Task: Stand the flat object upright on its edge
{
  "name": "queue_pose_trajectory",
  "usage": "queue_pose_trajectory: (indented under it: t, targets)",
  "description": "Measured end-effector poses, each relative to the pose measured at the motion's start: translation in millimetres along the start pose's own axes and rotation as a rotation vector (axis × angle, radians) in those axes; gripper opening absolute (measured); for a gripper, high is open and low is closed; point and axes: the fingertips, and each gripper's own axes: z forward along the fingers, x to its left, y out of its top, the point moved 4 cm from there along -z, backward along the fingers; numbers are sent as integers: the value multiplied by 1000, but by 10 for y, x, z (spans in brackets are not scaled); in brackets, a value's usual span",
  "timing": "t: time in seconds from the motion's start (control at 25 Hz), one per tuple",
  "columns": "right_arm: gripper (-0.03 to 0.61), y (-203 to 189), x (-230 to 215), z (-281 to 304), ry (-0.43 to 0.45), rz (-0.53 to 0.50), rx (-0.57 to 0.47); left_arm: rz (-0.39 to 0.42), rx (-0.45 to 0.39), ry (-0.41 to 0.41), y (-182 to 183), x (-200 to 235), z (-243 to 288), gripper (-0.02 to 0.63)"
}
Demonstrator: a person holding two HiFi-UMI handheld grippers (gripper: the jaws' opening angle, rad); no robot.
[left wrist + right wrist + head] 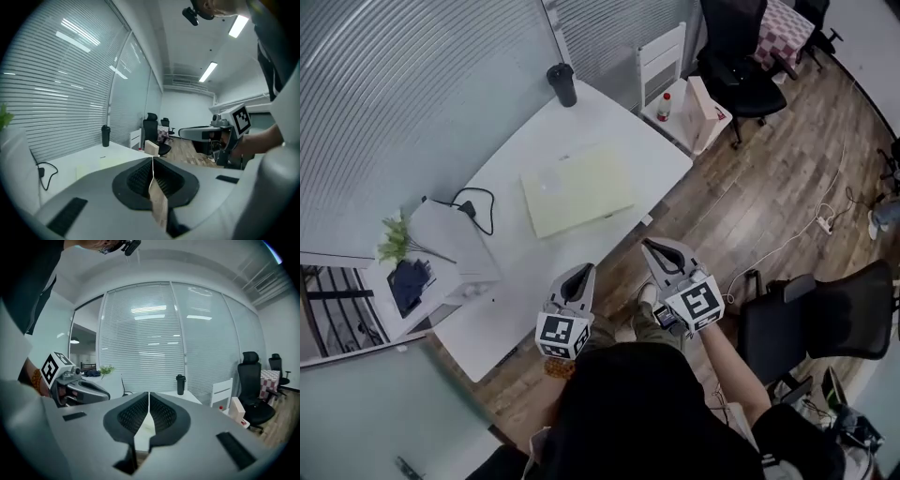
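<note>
Two sets of jaws together, left gripper (584,270) empty, right gripper (650,245) empty, touching nothing

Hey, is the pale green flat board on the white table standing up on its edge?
No, in the head view the pale green flat board lies flat on the white table.

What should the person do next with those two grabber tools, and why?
Probably bring the left gripper and right gripper forward over the white table toward the pale flat object, opening their jaws on the way. The object lies flat and untouched mid-table, while both grippers are shut and empty by the table's near edge, short of it.
</note>
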Motion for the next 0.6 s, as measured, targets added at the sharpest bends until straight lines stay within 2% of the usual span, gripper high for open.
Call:
queue_pose_trajectory:
  t: [0.12, 0.28, 0.4, 0.6]
  targets:
    - [8, -95, -234, 200, 74, 23, 51, -67, 28, 125, -87, 231, -30, 8]
    - [8, -140, -447, 543, 98, 79, 83, -159, 49, 236, -219, 734, -83, 8]
    - [8, -92, -668, 854, 122, 89, 119, -224, 35, 251, -290, 1101, -7, 8]
    - [8, 290, -1072, 1401, 151, 75, 175, -297, 5, 274, -401, 1781, 158, 9]
